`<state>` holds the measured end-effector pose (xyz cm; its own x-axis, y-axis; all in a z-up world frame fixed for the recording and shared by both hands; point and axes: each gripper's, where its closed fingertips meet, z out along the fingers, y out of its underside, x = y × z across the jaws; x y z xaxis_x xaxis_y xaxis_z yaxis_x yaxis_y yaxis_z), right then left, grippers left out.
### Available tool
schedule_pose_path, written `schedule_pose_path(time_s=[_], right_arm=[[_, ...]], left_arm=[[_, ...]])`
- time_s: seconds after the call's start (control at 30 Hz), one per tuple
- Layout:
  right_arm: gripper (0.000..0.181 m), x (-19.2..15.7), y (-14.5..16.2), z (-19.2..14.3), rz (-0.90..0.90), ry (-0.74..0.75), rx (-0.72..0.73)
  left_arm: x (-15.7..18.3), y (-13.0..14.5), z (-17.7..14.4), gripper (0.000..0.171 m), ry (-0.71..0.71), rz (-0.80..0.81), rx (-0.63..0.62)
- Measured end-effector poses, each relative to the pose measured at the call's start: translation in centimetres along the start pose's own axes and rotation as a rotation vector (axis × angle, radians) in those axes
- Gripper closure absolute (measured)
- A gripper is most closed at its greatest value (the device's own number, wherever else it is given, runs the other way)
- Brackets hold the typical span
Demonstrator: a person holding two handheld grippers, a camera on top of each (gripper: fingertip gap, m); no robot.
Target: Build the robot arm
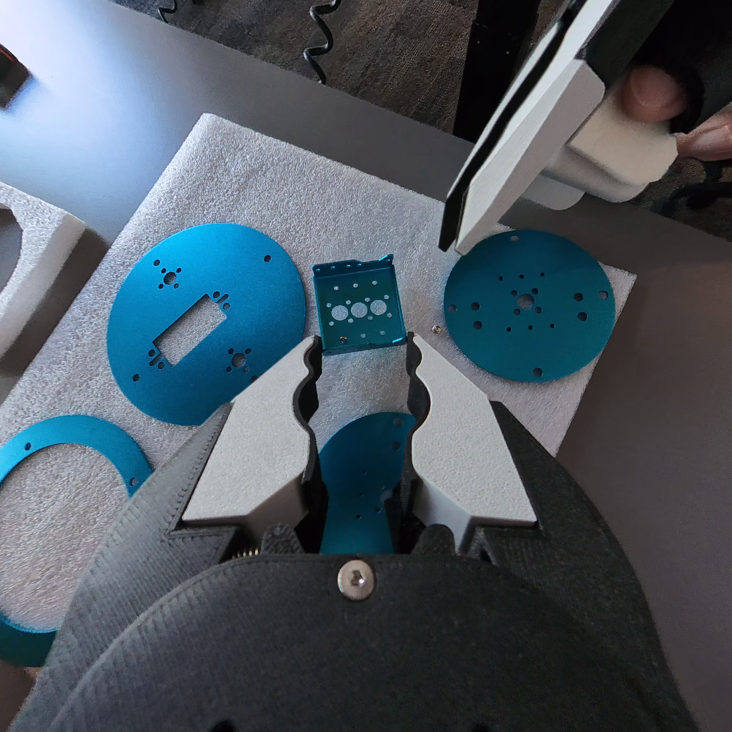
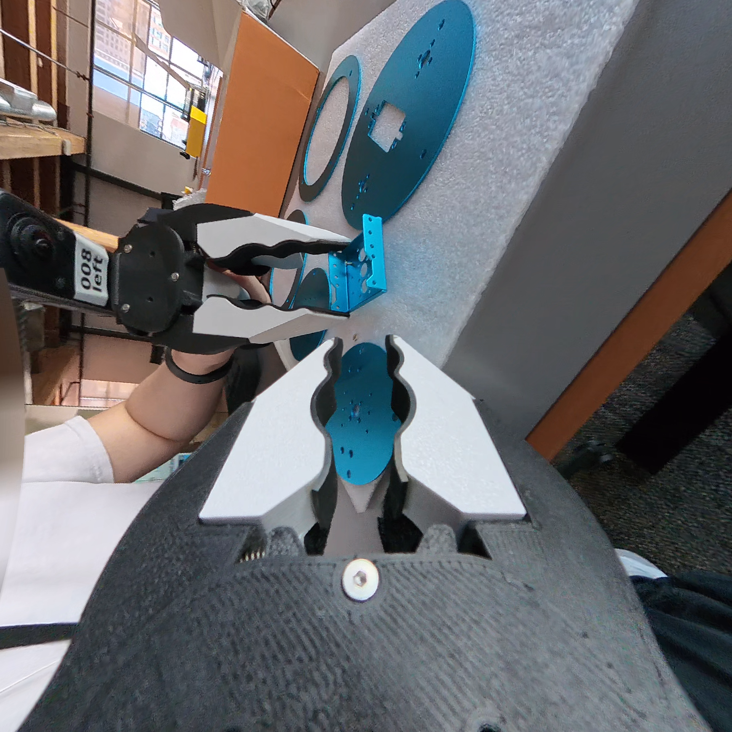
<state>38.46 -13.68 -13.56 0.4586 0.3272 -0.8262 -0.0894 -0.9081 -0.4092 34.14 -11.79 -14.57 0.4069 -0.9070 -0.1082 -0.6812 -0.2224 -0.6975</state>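
A small blue U-shaped bracket [image 1: 358,307] with several holes lies on a white foam pad [image 1: 277,190]. My left gripper [image 1: 363,340] has its two fingertips against the near corners of the bracket, one on each side, closed to its width. In the right wrist view the same bracket [image 2: 356,273] sits between the left gripper's fingers [image 2: 277,233]. My right gripper [image 2: 362,344] is open and empty, hovering over a small blue disc [image 2: 358,416] with several holes. That disc [image 1: 528,305] lies to the right of the bracket. A tiny brass screw [image 1: 436,329] lies between bracket and disc.
A large blue disc [image 1: 206,317] with a rectangular cut-out lies left of the bracket. A blue ring [image 1: 79,429] lies at the near left, and another blue disc [image 1: 356,475] lies under my left gripper. A white foam block [image 1: 31,245] stands at the left. The grey table edge runs behind the pad. Left tips to right tips: about 6 centimeters.
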Motion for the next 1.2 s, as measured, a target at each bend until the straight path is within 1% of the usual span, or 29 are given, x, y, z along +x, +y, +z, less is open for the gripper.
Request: schedule_pose_path(time_s=[0.1, 0.23, 0.3, 0.37, 0.43, 0.5, 0.53, 0.63, 0.7, 0.73, 0.77, 0.8, 0.87, 1.0, 1.1, 1.2], right_arm=[[0.159, -0.4, -1.0, 0.2, -0.062, -0.004, 0.025], [0.155, 0.0, -3.2, 0.7, -0.238, 0.08, 0.026], [0.15, -0.3, -3.9, 1.2, -0.298, 0.099, -0.001], [0.15, -1.4, -4.3, 1.8, -0.364, 0.095, -0.029], [0.148, -2.1, -4.4, 2.4, -0.474, 0.128, -0.051], [0.142, -1.5, -4.4, 2.8, -0.548, 0.206, -0.081], [0.142, -1.4, -4.3, 3.0, -0.56, 0.205, -0.093], [0.141, -1.4, -4.0, 3.4, -0.495, 0.143, -0.13], [0.142, -1.3, -3.4, 3.6, -0.416, 0.072, -0.2], [0.146, -1.5, -2.9, 3.6, -0.374, 0.018, -0.24], [0.157, -1.8, -2.4, 3.6, -0.336, -0.047, -0.277], [0.162, -1.9, -2.2, 3.6, -0.297, -0.082, -0.292], [0.169, -1.3, -2.0, 3.8, -0.274, -0.096, -0.3], [0.169, -0.5, -2.0, 4.2, -0.271, -0.08, -0.312], [0.169, -0.1, -2.6, 4.2, -0.296, -0.056, -0.285], [0.171, 0.0, -3.2, 4.2, -0.327, -0.042, -0.259]], left_arm=[[-0.1, -0.3, -0.3, 0.13, -0.032, 0.06, 0.007], [0.2, -0.3, -0.5, 0.13, -0.043, 0.163, -0.016], [0.5, 0.2, -0.5, 0.13, -0.017, 0.17, -0.052], [0.8, 0.6, -0.5, 0.13, 0.017, 0.15, -0.089], [0.8, 0.4, -0.8, 0.13, 0.018, 0.144, -0.077], [0.7, 0.0, -1.0, 0.13, 0.007, 0.144, -0.059], [0.7, -0.2, -1.2, 0.13, 0.004, 0.147, -0.048], [0.9, -0.9, -1.6, 0.13, -0.007, 0.188, -0.001], [0.9, -1.2, -1.8, 0.13, -0.015, 0.227, 0.023], [1.0, -1.2, -1.8, 0.13, -0.01, 0.245, 0.028], [1.0, -1.2, -1.8, 0.13, -0.007, 0.256, 0.032], [1.0, -1.1, -1.7, 0.13, -0.003, 0.26, 0.034], [0.9, -0.9, -1.4, 0.13, 0.019, 0.266, 0.04], [0.5, -0.3, -0.8, 0.13, 0.028, 0.302, 0.017], [0.1, 0.1, -0.5, 0.13, 0.023, 0.332, 0.007], [-0.5, 0.3, -0.4, 0.13, -0.011, 0.375, 0.011]])
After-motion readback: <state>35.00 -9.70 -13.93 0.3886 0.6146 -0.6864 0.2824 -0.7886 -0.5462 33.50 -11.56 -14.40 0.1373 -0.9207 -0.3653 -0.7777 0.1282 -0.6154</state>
